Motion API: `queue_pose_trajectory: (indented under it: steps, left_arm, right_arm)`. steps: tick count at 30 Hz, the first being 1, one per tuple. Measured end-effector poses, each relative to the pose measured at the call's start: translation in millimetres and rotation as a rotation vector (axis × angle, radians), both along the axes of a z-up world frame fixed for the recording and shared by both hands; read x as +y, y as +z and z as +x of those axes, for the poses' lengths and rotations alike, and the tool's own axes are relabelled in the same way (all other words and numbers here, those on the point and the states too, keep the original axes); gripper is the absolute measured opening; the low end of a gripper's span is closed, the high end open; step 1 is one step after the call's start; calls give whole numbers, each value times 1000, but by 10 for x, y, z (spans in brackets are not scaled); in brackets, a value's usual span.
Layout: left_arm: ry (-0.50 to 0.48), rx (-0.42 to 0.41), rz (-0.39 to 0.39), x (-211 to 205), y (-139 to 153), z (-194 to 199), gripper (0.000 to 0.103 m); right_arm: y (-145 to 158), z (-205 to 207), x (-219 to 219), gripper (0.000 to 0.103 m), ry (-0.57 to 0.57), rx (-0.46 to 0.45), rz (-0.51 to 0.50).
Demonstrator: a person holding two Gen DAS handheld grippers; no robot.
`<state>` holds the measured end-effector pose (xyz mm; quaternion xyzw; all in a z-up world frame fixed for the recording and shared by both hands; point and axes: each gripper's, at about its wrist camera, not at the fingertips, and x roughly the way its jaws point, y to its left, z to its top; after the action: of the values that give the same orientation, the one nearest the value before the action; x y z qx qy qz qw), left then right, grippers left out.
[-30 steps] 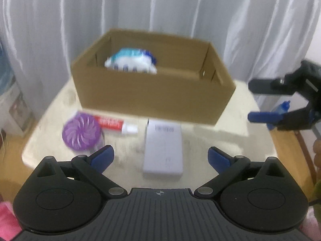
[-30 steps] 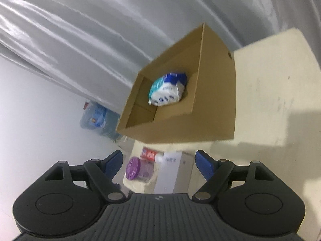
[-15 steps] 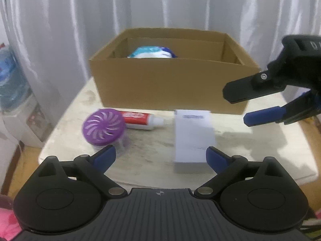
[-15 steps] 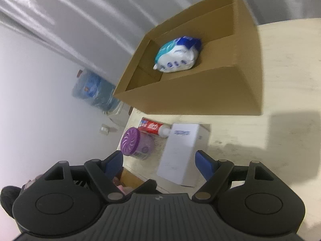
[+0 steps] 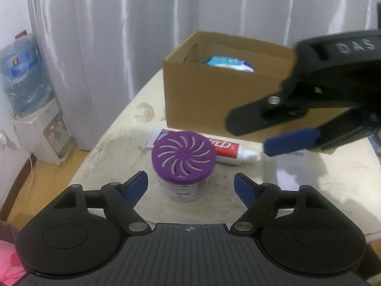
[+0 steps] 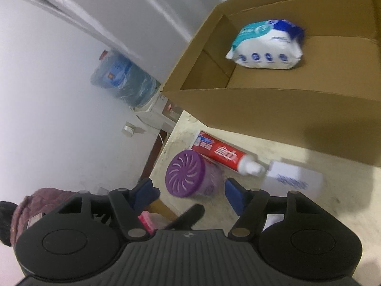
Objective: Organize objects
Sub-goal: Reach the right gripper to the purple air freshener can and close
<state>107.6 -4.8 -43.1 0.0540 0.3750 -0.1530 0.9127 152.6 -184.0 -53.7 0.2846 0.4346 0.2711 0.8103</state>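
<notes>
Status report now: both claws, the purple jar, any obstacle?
Left claw open, empty. Right claw open, empty. Purple jar upright on table, ungrasped. Toothpaste close behind jar.

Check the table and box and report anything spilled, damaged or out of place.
Nothing is spilled or broken. The table has brownish stains near the box. The toothpaste, purple-lidded jar and white carton sit outside the box, which holds only a wipes pack.

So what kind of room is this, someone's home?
Probably a home or small office room. White curtains hang behind a worn table, a water dispenser stands in the corner, and toothpaste lies by a cardboard box.
</notes>
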Motion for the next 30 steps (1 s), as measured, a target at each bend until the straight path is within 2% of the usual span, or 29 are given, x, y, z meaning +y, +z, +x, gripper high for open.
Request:
queue_pose_trajectory:
  steps: [9, 11, 13, 19, 30]
  left_arm:
    - [-39, 24, 17, 25, -171, 193, 69]
    - [-40, 34, 15, 32, -210, 237, 67]
    - [-43, 43, 6, 38, -230, 264, 63]
    - [-40, 15, 21, 4, -155, 217, 62]
    - [-72, -74, 17, -288, 273, -157, 62]
  right_arm:
    - [-175, 266, 322, 61, 11, 41, -78]
    - [-197, 303, 336, 55, 11, 47, -83]
    - [-239, 332, 341, 38, 18, 60, -70]
    - [-255, 317, 315, 37, 9, 78, -31]
    - [66, -113, -77, 38, -26, -2, 31]
